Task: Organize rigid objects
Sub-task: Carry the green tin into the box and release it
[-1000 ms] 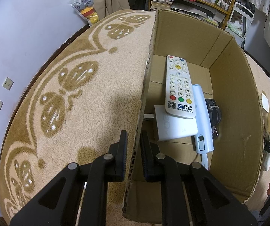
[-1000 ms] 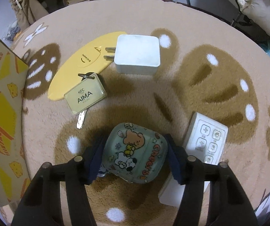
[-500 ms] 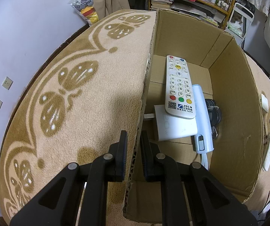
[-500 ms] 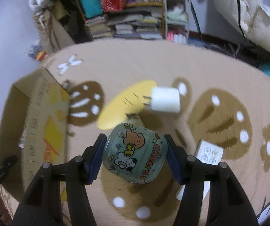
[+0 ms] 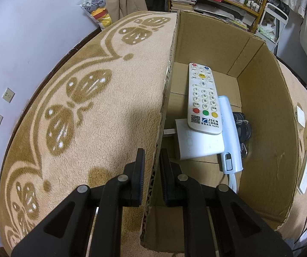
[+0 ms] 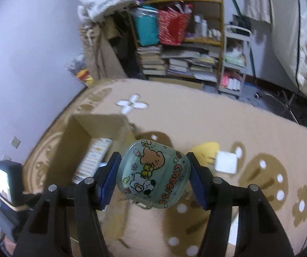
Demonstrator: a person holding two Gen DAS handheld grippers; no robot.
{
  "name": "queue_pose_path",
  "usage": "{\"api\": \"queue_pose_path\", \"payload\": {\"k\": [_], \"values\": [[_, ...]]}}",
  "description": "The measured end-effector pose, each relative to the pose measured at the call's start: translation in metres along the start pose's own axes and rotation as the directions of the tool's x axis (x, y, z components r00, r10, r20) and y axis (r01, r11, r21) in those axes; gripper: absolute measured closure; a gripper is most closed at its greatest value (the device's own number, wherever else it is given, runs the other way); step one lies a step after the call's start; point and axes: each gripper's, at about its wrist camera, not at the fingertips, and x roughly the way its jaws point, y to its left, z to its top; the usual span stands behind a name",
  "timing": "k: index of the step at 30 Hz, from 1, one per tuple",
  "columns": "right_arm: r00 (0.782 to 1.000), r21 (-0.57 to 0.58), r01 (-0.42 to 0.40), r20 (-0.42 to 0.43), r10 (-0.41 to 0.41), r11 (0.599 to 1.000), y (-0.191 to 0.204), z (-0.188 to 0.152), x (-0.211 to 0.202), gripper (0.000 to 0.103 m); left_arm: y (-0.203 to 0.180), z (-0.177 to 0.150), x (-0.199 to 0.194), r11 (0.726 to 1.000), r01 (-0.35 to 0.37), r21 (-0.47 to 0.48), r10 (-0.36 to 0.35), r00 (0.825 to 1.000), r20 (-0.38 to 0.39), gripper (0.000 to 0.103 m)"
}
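cardboard box (image 5: 267, 115) wall sits pinched in our left gripper (image 5: 152, 160); our right gripper (image 6: 153, 173) clamps the cartoon earbud case (image 6: 153, 173) above the rug (image 6: 217, 124).

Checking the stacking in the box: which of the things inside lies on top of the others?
The white remote control with number keys. Its lower end rests on the white flat block, with the pale blue device alongside; the dark keys lie beyond that.

Patterned beige carpet (image 5: 102, 128), lilac wall (image 5: 35, 21), cluttered bookshelf (image 6: 181, 49).
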Motion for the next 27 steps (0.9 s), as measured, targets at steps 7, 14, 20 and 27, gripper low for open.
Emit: {"api": "queue_pose_path", "payload": {"k": [7, 14, 20, 27], "values": [[0.994, -0.052, -0.101, 0.047, 0.103, 0.994, 0.042, 0.013, 0.003, 0.038, 0.002, 0.001, -0.001, 1.000, 0.008, -0.011, -0.008, 1.000, -0.003, 0.090], [0.989, -0.134, -0.146, -0.022, 0.144, 0.980, 0.078, 0.008, 0.032, 0.038, 0.003, 0.002, -0.001, 1.000, 0.006, -0.009, -0.006, 1.000, -0.002, 0.090], [0.988, -0.200, -0.098, -0.137, 0.071, 0.975, 0.093, -0.007, 0.074, 0.038, 0.004, 0.002, -0.002, 1.000, 0.018, -0.017, -0.018, 1.000, -0.005, 0.090], [0.986, -0.227, -0.077, -0.165, 0.040, 0.971, 0.095, -0.019, 0.085, 0.038, 0.003, 0.001, -0.002, 1.000, 0.009, -0.007, -0.009, 1.000, 0.000, 0.090]]}}
